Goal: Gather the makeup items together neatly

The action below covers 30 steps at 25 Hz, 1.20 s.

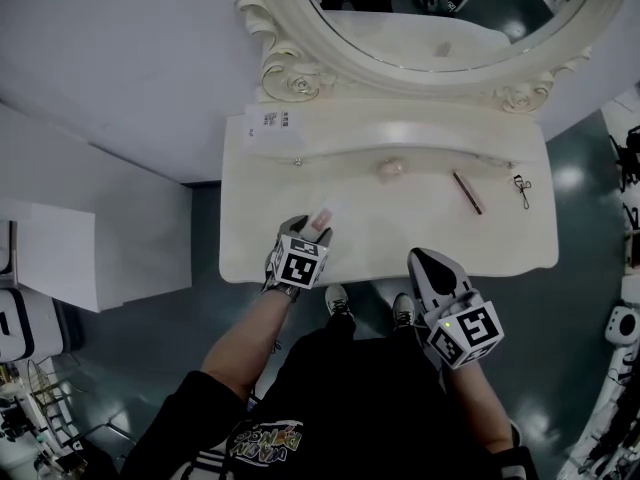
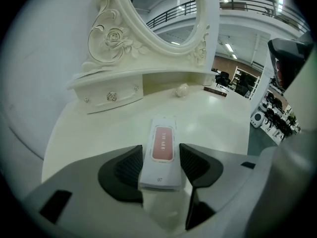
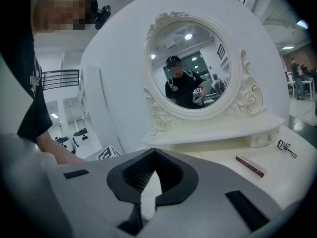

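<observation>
The left gripper [image 1: 312, 230] hovered over the near left part of the cream dressing table [image 1: 400, 233], its claw spread wide. A flat white box with a pink label [image 2: 162, 145] lay on the table between the two jaws. The right pad stood just clear of it, and the left pad was at its edge without any visible squeeze.

The right gripper [image 1: 428, 260] sat at the table's front edge, at about 4 o'clock from the box, with its claw closed and nothing in it.

A small pale pink item [image 1: 390, 168] rested near the drawer shelf, at about 1 o'clock from the box. A thin brown stick [image 1: 467, 191] lay at 2 o'clock from the box. An eyelash curler [image 1: 522, 190] lay at 3 o'clock from the stick, near it but apart. The oval mirror [image 1: 430, 8] rose at 12 o'clock.
</observation>
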Motion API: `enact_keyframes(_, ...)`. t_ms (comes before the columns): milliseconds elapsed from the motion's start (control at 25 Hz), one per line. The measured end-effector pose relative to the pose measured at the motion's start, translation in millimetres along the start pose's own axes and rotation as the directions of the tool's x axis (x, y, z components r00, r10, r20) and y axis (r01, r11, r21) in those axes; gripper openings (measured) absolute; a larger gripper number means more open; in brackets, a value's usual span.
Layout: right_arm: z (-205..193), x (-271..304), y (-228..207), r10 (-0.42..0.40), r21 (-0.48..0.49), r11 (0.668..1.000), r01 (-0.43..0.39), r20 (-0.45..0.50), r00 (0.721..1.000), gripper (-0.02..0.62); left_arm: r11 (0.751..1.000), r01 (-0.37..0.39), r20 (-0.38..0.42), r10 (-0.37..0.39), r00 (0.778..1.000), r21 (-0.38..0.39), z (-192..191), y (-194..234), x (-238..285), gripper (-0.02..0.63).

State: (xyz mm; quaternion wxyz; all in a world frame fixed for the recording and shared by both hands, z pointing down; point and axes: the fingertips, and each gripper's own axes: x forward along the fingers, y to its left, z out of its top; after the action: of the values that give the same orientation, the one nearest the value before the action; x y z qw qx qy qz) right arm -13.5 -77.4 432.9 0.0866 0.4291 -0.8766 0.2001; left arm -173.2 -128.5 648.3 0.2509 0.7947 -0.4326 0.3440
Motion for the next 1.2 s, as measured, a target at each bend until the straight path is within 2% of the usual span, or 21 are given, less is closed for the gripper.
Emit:
enact_keyframes(240,1,5,2,0.009,-0.002,1.0,-0.009,-0.005,1.0,0.029,0.995,-0.033,-0.005,0.033,0.999,-0.092,4,3,0,0.242)
enact_keyframes(440,0,7,2,0.024,-0.004,1.0,-0.024,-0.004,1.0,0.029,0.981,-0.088,-0.009,0.088,0.996,-0.174,7,6,1,0.242)
enact_keyframes(560,0,6,2,0.032,-0.007,0.999,-0.032,-0.007,0.999,0.029,0.964,-0.131,-0.008,0.132,0.991,-0.231,9,8,2,0.242)
enact_keyframes(800,-3,7,-6,0.038,-0.014,0.999,-0.038,-0.015,0.999,0.029,0.912,-0.224,-0.02,0.232,0.973,-0.342,8,17,11,0.242)
enact_keyframes(1000,-7,6,-17,0.035,-0.013,0.999,-0.035,-0.027,0.999,0.029,0.884,-0.259,-0.036,0.266,0.963,-0.389,13,13,16,0.242)
enact_keyframes(1200,-14,8,-33,0.014,-0.006,1.0,-0.014,-0.044,0.999,0.028,0.88,-0.263,-0.033,0.272,0.962,-0.395,23,1,19,0.242)
